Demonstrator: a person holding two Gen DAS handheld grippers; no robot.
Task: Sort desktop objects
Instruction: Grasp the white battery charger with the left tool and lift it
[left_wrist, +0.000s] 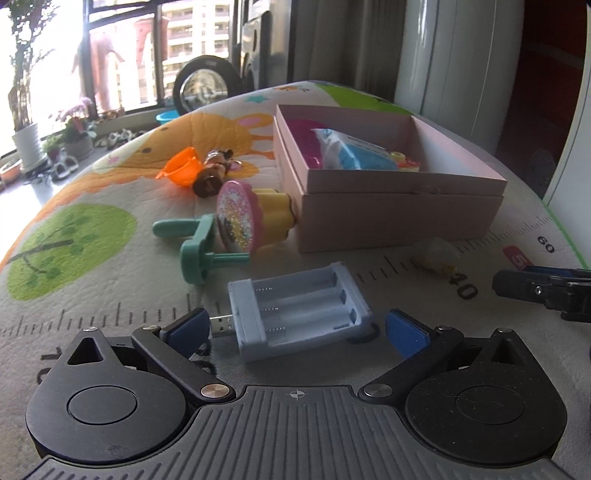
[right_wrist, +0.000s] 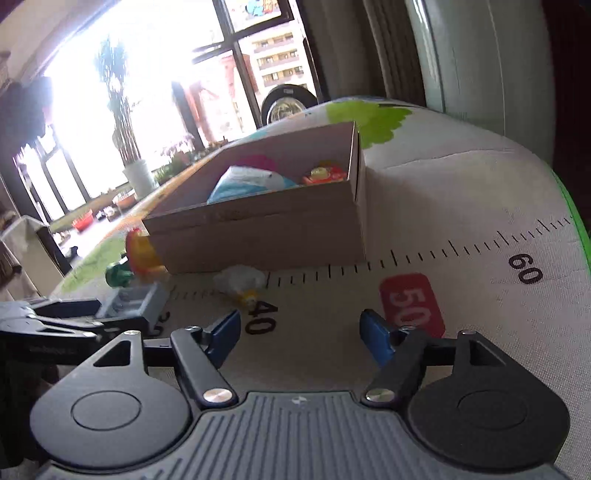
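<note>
The left gripper sits low over the play mat, and its jaws are spread wide with nothing squeezed yet. Right between them lies the blue battery holder. It is flat on the mat with its open side up. Its long way runs a bit slanted across the gap, from the left jaw toward the right jaw. A small metal USB plug sticks out of its left end and almost touches the left jaw. The right jaw stands just beside the holder's other end, with a small gap.

Past the holder, ahead of the jaws and to the right, stands the pink box with some toys already inside. I think the holder should go there next.

Further right, the right gripper hovers over the mat with its jaws wide apart too, and nothing is between them. A small white toy lies ahead of it, a bit to the left, near the box wall.

The left gripper is much nearer the holder. It only needs to squeeze, but the plug end could slip.
</note>
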